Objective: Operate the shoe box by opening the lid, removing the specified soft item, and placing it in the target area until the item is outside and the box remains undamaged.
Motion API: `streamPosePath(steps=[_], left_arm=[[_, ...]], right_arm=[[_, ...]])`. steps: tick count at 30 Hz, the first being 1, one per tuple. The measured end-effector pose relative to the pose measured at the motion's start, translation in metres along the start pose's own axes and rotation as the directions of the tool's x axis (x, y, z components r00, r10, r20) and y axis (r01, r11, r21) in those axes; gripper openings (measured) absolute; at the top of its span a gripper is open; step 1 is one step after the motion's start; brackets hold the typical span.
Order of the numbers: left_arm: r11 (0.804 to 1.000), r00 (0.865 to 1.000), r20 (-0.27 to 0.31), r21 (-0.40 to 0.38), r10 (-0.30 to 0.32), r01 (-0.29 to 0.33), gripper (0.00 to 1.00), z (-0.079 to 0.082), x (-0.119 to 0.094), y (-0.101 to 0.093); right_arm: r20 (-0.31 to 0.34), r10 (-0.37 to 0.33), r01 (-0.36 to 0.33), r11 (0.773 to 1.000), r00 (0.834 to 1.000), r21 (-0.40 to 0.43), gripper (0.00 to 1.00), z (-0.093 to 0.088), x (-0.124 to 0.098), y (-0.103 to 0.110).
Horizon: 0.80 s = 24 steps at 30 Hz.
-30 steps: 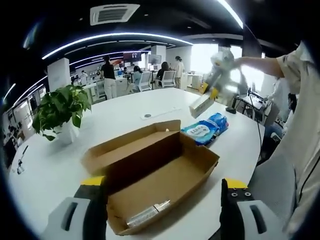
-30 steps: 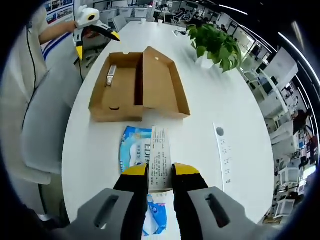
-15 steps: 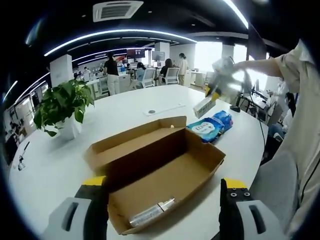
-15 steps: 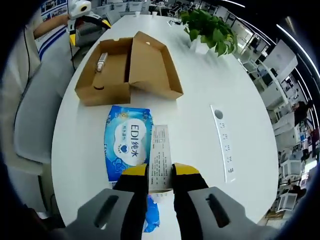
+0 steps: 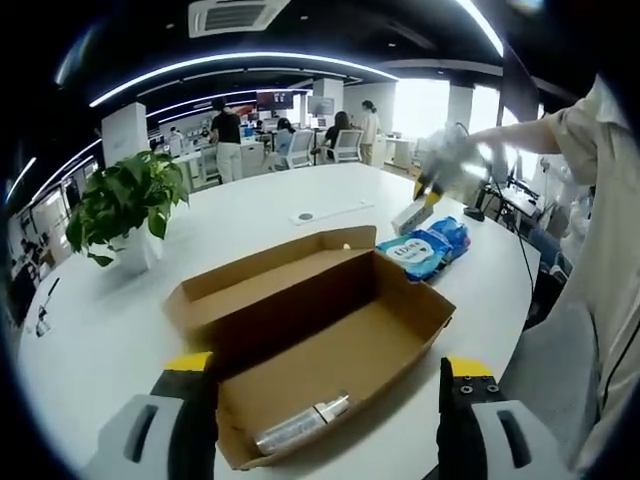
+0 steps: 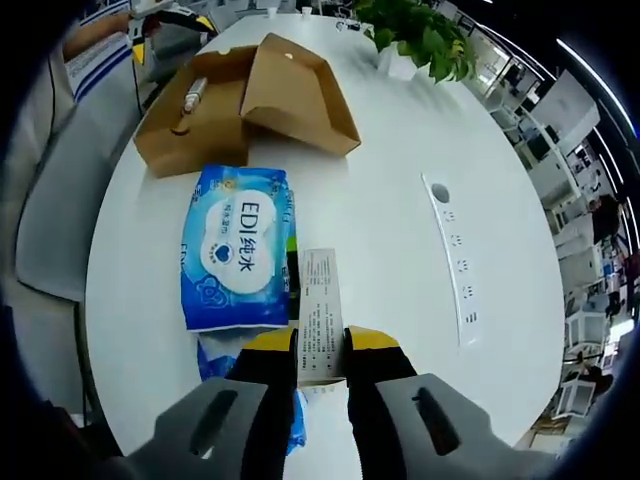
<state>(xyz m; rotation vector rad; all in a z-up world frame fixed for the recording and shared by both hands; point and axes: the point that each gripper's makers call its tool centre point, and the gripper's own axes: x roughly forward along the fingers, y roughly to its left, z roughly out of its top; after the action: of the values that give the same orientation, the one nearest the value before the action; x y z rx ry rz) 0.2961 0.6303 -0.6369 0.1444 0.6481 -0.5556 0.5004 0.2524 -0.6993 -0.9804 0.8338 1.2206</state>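
The brown shoe box (image 5: 330, 340) lies open on the white table (image 5: 90, 330), its lid folded back behind it. A silver tube (image 5: 300, 423) rests in its near corner. My left gripper (image 5: 325, 405) stands open before the box, with nothing between its jaws. In the right gripper view, my right gripper (image 6: 320, 352) is shut on a slim white printed carton (image 6: 320, 310). It hovers just right of a blue tissue pack (image 6: 238, 245). The shoe box (image 6: 255, 95) lies farther off. In the left gripper view the right gripper (image 5: 440, 170) holds the carton (image 5: 412, 215) over the tissue pack (image 5: 425, 245).
A potted plant (image 5: 120, 205) stands at the table's left side, also seen as the plant (image 6: 415, 25). A white power strip (image 6: 450, 260) lies right of the carton. A second blue pack (image 6: 215, 360) sits under the first. A person's sleeve (image 5: 600, 130) is at right; people stand far behind.
My right gripper has carried the white carton away from the shoe box and down beside the blue tissue pack. The left gripper has stayed open by the box.
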Motion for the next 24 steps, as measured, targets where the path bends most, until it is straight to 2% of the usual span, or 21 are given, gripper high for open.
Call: streamPosePath(steps=[10, 24], left_arm=[[1.000, 1.000, -0.021, 0.000, 0.001, -0.001, 0.93, -0.002, 0.004, -0.001], [1.000, 0.999, -0.031, -0.022, 0.018, -0.019, 0.93, -0.010, 0.000, -0.003]], right_arm=[[-0.077, 0.014, -0.016, 1.000, 0.997, -0.021, 0.16, -0.042, 0.002, 0.002], [-0.163, 0.003, -0.012, 0.998, 0.987, -0.058, 0.16, -0.084, 0.010, -0.003]])
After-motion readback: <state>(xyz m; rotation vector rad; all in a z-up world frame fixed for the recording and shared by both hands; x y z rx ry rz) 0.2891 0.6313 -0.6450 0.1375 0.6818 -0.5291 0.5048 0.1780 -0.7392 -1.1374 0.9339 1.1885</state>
